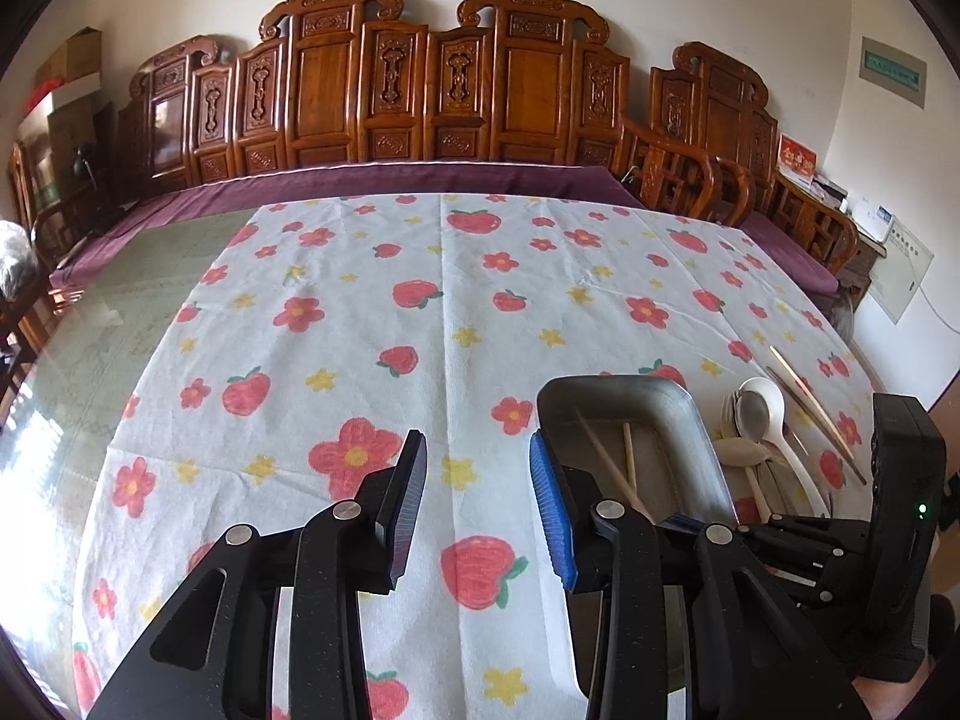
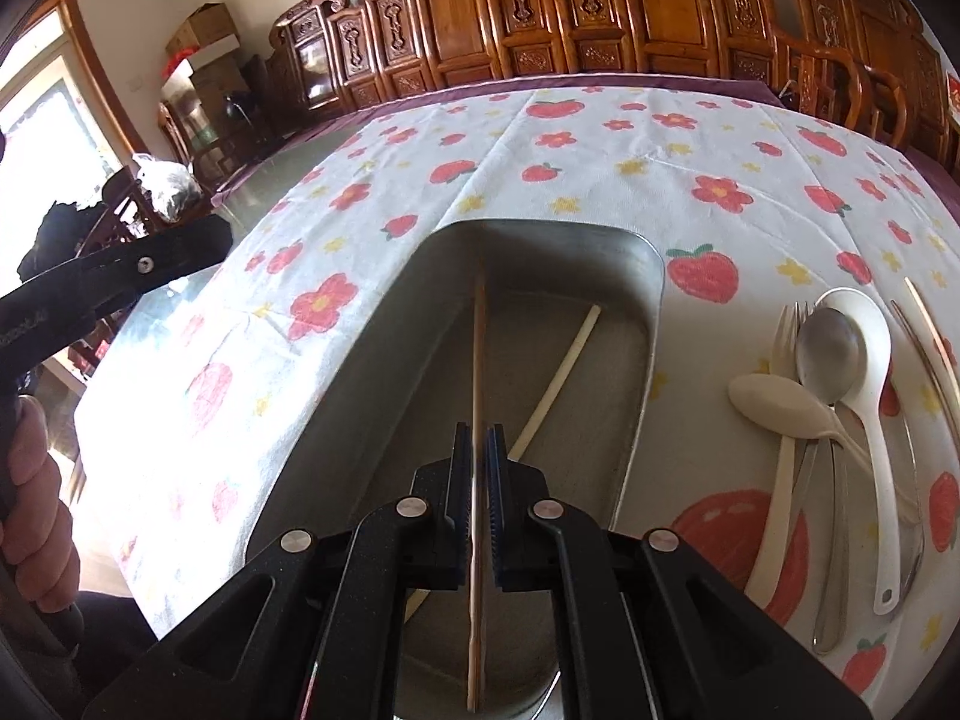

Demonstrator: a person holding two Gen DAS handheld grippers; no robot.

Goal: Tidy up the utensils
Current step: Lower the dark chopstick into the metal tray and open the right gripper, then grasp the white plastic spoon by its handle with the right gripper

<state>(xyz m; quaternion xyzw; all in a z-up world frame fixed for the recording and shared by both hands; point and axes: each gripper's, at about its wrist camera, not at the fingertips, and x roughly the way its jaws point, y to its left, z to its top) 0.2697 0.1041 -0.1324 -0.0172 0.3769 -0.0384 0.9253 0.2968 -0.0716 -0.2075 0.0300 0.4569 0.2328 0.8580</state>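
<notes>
My right gripper point(image 2: 479, 432) is shut on a thin brown chopstick point(image 2: 478, 330) and holds it lengthwise over a metal tray point(image 2: 657, 300). A pale chopstick point(image 2: 564, 366) lies slanted on the tray's floor. On the cloth to the right of the tray lie a metal spoon point(image 2: 828, 354), a white ladle spoon point(image 2: 870, 360), a cream spoon point(image 2: 780, 402) and a fork point(image 2: 786, 324). Two more chopsticks point(image 2: 936, 348) rest beyond them. My left gripper point(image 1: 474, 444) stands open over the cloth, left of the tray point(image 1: 690, 414), with nothing between its fingers.
A white tablecloth point(image 1: 420, 312) with strawberries and flowers covers most of the glass table point(image 1: 108, 324). Carved wooden benches point(image 1: 420, 90) with purple cushions line the far side. A hand point(image 2: 36, 510) grips a handle at the left edge of the right wrist view.
</notes>
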